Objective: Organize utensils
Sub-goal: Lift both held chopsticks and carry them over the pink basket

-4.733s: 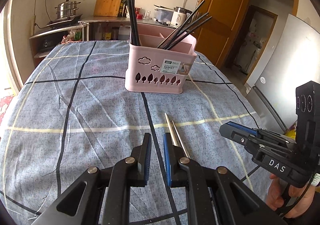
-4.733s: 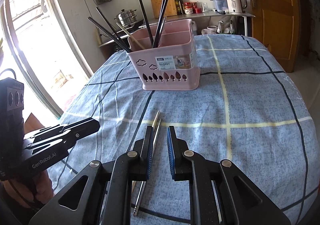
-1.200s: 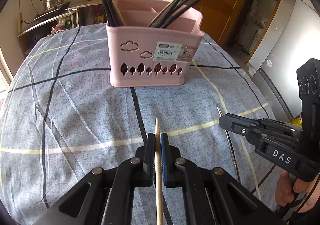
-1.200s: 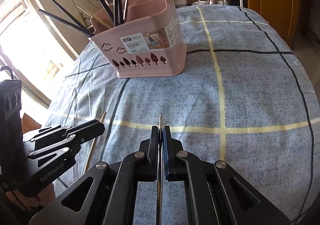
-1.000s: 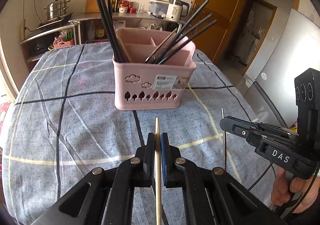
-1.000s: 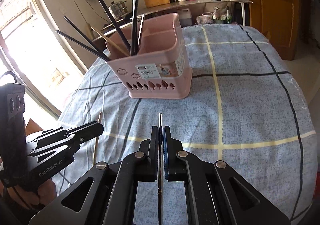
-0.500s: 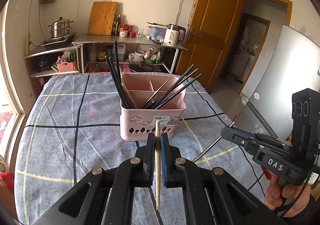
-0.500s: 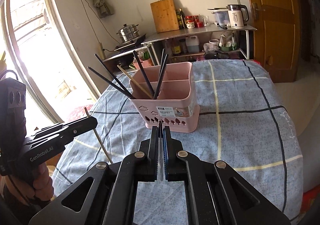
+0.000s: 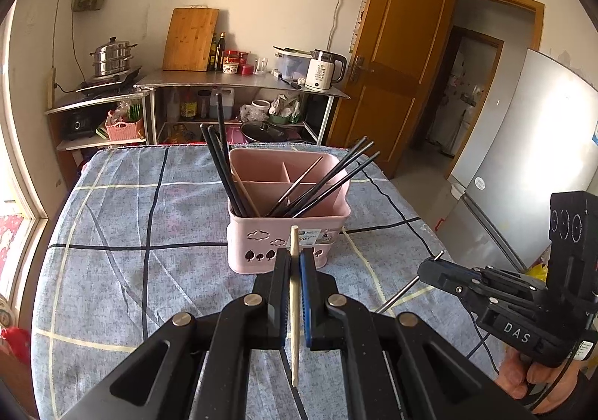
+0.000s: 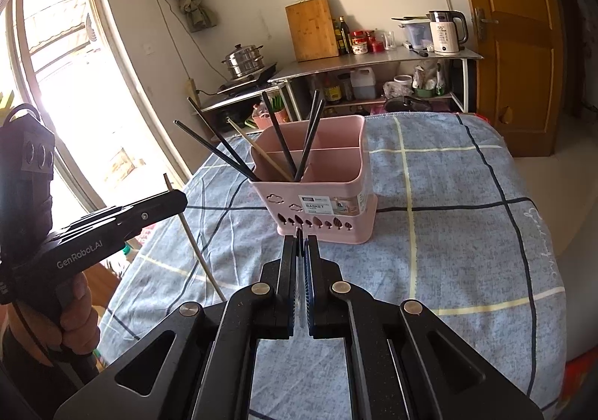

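A small kitchen with cream walls: a metal shelf unit (image 9: 239, 83) along the back wall holds a bamboo cutting board (image 9: 190, 39), a white kettle (image 9: 324, 69) and a steel steamer pot (image 9: 110, 61). In front of it a table is covered by a blue-grey cloth (image 9: 123, 233) with dark and pale grid lines.

At the centre of both views a pink utensil basket (image 9: 287, 233) stands on the cloth. It is divided into compartments, with cloud and tree cut-outs on its front wall. Black chopsticks (image 9: 220, 165) lean out of its front compartments, fanning toward both sides, with a pale one among them.

In the left wrist view, at lower centre, the left gripper (image 9: 295, 263) is clamped on a wooden chopstick (image 9: 294, 307), which runs lengthwise between the jaws and pokes out past the tips toward the basket. At lower right of this view the right gripper (image 9: 429, 272) appears from the side, pinching a metal chopstick (image 9: 401, 293) that slants down and left.

The right wrist view, at lower centre, shows that metal chopstick only as a thin edge at the closed fingertips. It adds a bright arched window (image 10: 74, 102) at upper left, while the left wrist view alone shows a wooden door (image 9: 396, 57) and a silver refrigerator (image 9: 523, 165) at right.
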The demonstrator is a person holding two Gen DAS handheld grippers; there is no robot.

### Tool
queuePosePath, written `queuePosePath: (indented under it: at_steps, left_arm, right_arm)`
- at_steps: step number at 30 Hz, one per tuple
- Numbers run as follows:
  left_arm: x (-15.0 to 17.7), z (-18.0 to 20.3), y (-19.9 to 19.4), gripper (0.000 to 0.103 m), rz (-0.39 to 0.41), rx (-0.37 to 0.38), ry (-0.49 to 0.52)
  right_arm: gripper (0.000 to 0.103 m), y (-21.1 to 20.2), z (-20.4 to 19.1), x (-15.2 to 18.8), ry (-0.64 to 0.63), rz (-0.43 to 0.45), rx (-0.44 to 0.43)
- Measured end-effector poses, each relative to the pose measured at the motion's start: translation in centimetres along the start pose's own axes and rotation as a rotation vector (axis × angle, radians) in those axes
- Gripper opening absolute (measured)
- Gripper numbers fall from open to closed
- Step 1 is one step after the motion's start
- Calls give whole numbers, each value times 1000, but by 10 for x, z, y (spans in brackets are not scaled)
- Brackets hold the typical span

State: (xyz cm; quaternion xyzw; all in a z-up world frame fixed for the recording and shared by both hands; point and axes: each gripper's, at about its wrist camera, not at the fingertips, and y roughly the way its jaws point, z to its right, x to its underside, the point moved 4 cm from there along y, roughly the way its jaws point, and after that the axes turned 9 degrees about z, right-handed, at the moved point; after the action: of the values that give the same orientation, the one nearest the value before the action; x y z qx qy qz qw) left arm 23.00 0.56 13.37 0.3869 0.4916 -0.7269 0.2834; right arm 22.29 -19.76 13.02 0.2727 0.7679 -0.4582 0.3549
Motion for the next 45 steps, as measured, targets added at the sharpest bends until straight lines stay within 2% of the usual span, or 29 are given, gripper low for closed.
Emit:
queuePosePath:
  at_steps: [33, 39, 45]
  left_arm:
    - [5, -3, -8, 5, -37, 30, -11]
    - [-9, -1, -13, 5, -14, 26, 10]
    - [-35, -6, -12, 5, 12, 9, 14]
  right_arm:
    - [4, 0, -2, -2, -4, -5, 2]
    - [4, 1, -5, -11, -11, 7, -10]
    - [4, 3, -17, -36, -41, 46, -26]
